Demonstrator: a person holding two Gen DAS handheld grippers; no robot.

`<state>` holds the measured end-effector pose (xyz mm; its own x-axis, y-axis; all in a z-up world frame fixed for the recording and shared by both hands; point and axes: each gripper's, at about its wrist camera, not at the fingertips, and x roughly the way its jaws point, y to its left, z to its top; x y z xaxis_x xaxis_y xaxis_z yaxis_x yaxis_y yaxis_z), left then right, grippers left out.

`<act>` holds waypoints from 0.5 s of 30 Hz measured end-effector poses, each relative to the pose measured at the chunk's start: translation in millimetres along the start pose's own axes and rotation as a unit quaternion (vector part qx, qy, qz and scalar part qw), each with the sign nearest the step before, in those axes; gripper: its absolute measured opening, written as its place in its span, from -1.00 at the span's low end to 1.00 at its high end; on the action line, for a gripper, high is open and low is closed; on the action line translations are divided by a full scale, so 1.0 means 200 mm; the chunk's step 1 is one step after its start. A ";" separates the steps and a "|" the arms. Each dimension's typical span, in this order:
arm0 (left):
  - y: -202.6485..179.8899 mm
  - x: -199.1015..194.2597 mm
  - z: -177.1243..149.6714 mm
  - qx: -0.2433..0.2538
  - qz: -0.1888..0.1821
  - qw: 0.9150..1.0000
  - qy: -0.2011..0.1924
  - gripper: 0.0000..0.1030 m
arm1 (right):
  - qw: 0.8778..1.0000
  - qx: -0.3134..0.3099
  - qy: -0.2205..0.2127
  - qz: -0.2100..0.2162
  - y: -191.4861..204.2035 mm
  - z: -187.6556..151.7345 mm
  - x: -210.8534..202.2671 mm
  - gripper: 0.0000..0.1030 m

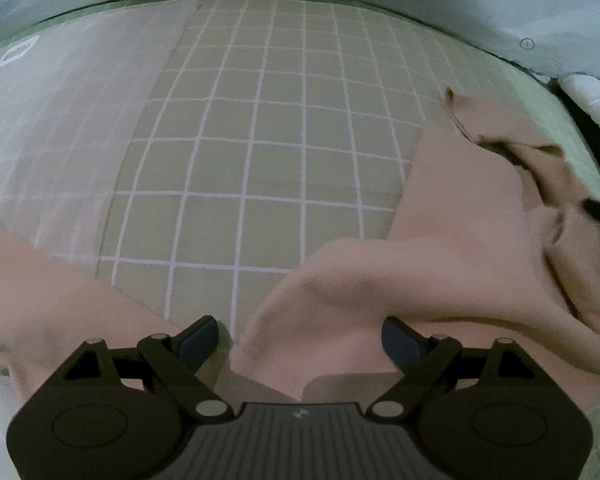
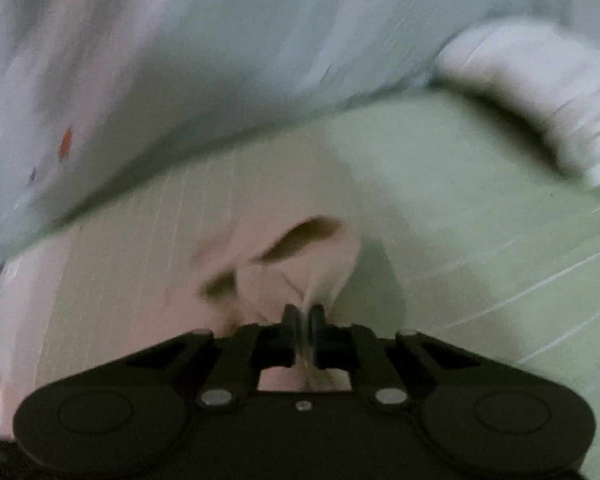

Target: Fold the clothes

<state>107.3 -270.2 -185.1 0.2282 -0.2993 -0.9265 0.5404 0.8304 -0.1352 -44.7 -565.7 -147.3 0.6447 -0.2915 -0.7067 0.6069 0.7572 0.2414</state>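
I find my right hand-held gripper (image 2: 303, 312) clamped on a bunched fold of the pink garment (image 1: 472, 248), my left hand-held gripper (image 1: 300, 340) spread wide above its near edge on the green gridded mat (image 1: 260, 128).

The right claw (image 2: 304, 314) pinches bunched pink cloth (image 2: 300, 256) over the green mat (image 2: 460, 200).

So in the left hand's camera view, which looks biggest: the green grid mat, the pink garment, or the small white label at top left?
1. Green grid mat
2. Pink garment, close behind; it lies nearer the camera, so this is unsure
3. White label, clearly smallest
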 end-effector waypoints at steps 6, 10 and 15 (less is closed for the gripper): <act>0.01 0.00 -0.01 0.000 -0.003 1.000 0.007 0.80 | 0.976 -0.012 -0.120 -0.182 -0.21 0.10 -0.34 -0.85; -0.02 0.02 -0.01 0.020 -0.002 0.999 0.027 1.00 | 0.966 -0.055 -0.066 -0.243 -0.26 0.05 -0.33 -0.36; -0.04 0.02 -0.02 0.029 0.008 0.999 0.030 1.00 | 0.976 -0.096 -0.060 -0.185 -0.12 -0.06 -0.30 0.51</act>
<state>100.7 -277.3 -189.5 0.1896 -0.2557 -0.9480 0.5841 0.8054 -0.1004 -102.6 -559.2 -118.0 0.4546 -0.6228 -0.6367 0.7169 0.6801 -0.1534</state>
